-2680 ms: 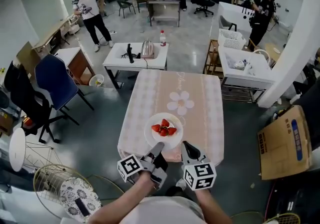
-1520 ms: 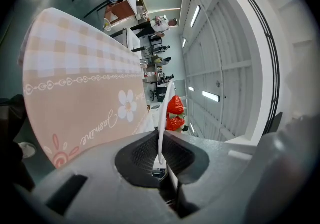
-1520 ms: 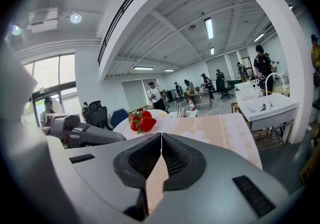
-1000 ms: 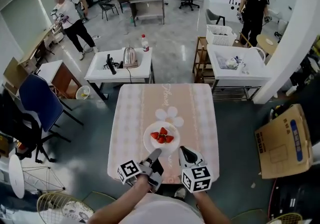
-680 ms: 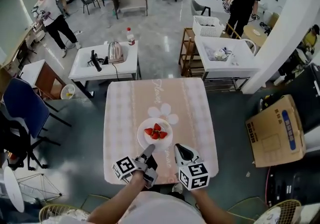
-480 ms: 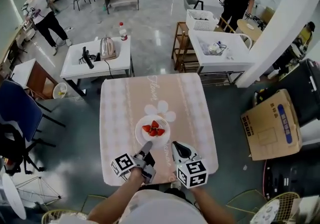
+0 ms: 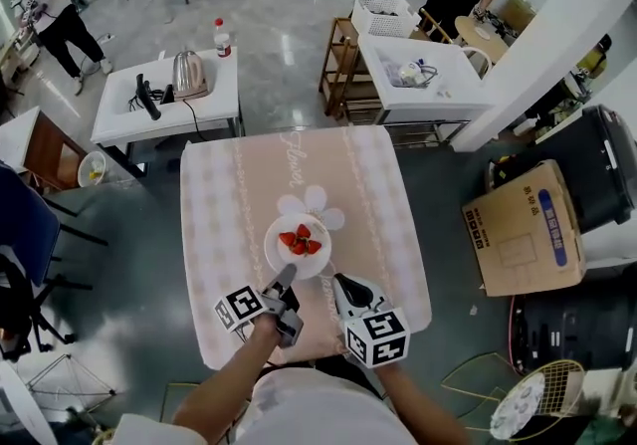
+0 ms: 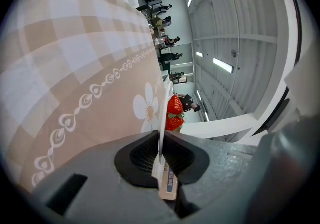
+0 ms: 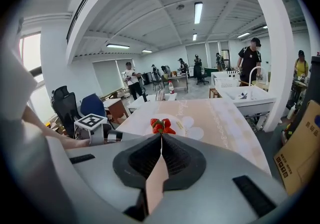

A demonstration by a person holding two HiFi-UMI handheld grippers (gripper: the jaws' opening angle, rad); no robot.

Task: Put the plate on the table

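Note:
A white plate (image 7: 298,246) with several red strawberries (image 7: 299,240) hangs over the near middle of the pink checked table (image 7: 224,234), beside its printed flower (image 7: 311,202). My left gripper (image 7: 286,277) is shut on the plate's near rim. In the left gripper view the plate (image 8: 163,113) shows edge-on between the jaws of the left gripper (image 8: 161,155), strawberries (image 8: 174,110) on its far side. Whether it touches the cloth I cannot tell. My right gripper (image 7: 338,282) sits just right of the plate, shut and empty; the right gripper (image 9: 161,138) points at the strawberries (image 9: 161,126).
Beyond the table stands a white desk with a kettle (image 7: 188,74) and a bottle (image 7: 220,36). A second white table (image 7: 418,85) and a basket (image 7: 383,14) are at the back right. A cardboard box (image 7: 520,228) lies on the floor to the right. People stand further back.
I have come closer to the table. The plate, still held by the left gripper, has moved from the table's near edge inward to beside the flower. The right gripper stays shut alongside.

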